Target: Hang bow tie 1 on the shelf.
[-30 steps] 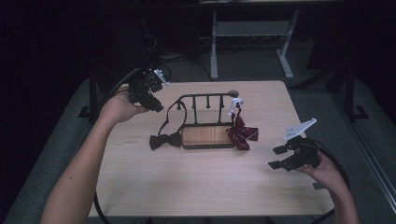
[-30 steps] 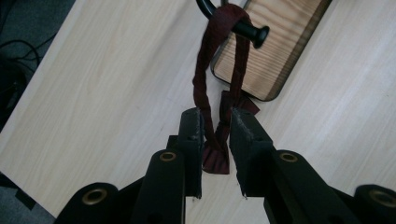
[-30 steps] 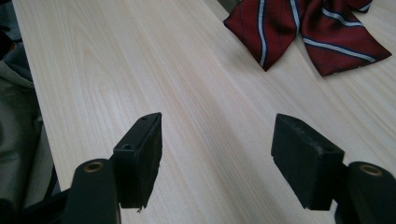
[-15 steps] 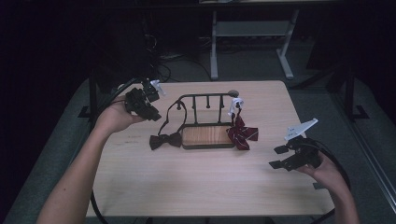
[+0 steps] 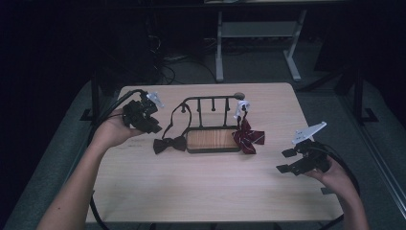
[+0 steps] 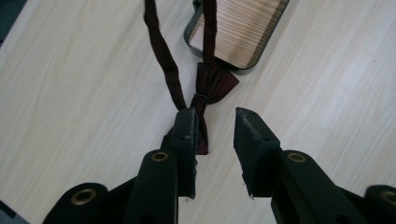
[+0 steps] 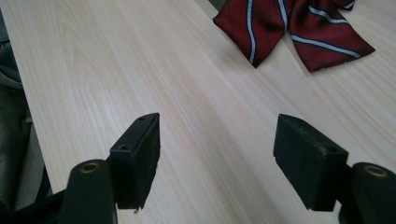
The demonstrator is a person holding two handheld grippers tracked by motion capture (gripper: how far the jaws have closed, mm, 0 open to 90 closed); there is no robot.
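Two bow ties: dark one (image 5: 169, 144) at the left end of the rack's wooden base (image 5: 213, 139), red striped one (image 5: 249, 138) at the right end.
Writing: no brand, label or text readable on any item.
Dark bow tie look: deep maroon to near-black in the left gripper view (image 6: 211, 84), plain fabric, pinched knot in the middle, two thin straps running up from it toward the rack.
Dark bow tie place: flat on the light wood table (image 5: 201, 187), touching or just beside the base corner; hard to tell which from the high view.
Strap: loops up onto the black metal rack (image 5: 210, 108), left end.
Left gripper (image 5: 152, 125): jaws part open, have just been opening; in its own view (image 6: 215, 123) one wing of the dark tie sits by the left pad, knot just ahead of the gap. Pads not pressing on it.
Right gripper (image 5: 286, 160): jaws wide, nothing between them, low over bare table at the right, well apart from the rack.
Red tie look: red with white and dark stripes (image 7: 289, 23), splayed tails, white tag-like piece (image 5: 241, 106) above it on the rack.
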